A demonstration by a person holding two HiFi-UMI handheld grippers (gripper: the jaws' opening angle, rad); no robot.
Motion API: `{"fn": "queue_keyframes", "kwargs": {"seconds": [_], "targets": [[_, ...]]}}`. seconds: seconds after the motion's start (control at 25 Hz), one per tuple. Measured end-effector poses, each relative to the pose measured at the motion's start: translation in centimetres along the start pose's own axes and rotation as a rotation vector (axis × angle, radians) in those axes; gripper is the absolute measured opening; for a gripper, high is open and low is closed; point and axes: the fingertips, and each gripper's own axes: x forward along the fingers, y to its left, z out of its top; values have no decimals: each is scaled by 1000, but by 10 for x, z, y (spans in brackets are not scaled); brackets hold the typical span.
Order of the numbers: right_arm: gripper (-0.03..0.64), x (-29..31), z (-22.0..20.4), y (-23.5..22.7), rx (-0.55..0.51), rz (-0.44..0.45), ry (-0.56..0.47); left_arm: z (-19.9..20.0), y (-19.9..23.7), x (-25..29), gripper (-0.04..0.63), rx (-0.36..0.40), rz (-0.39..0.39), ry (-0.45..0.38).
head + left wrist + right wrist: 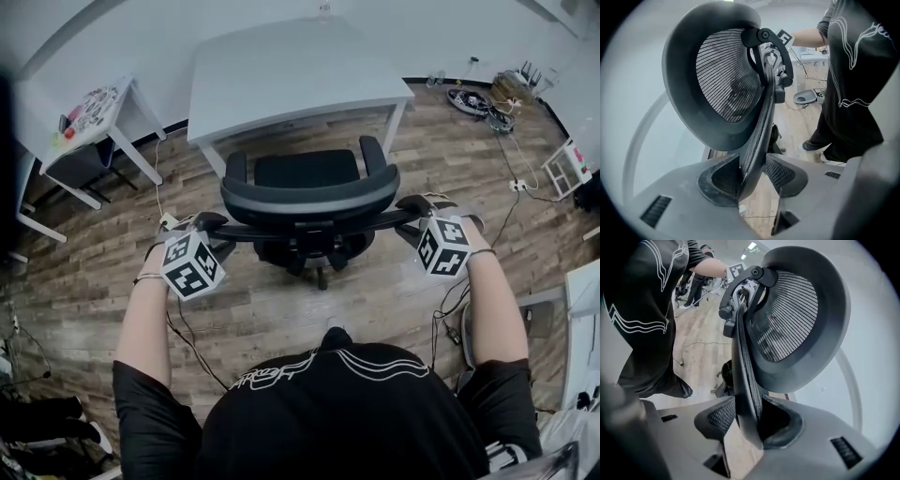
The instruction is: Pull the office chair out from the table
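Legible text, numbers, brands: none recorded. Black-and-white square code markers are carried on the left cube (192, 265) of the left gripper (208, 223) and on the right cube (443, 246) of the right gripper (412, 206); no letters are borne. A white line print is noted on the black shirt (347, 403); nothing in it can be read.

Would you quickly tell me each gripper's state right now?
Left gripper: closed on the chair backrest, at one side edge.
Right gripper: closed on the chair backrest, at the opposite edge.
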Motion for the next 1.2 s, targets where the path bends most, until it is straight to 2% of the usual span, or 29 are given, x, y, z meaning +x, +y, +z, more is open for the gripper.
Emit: {"fn": "queue_keyframes", "kwargs": {"seconds": [0.64, 0.84, 1.2], "targets": [[195, -47, 26, 83, 44, -36, 45, -18, -69, -44, 176, 31, 17, -48], [198, -54, 36, 128, 49, -61, 57, -34, -110, -54, 176, 52, 31, -66], [201, -72, 45, 133, 54, -65, 53, -32, -116, -73, 179, 51, 48, -82]]}}
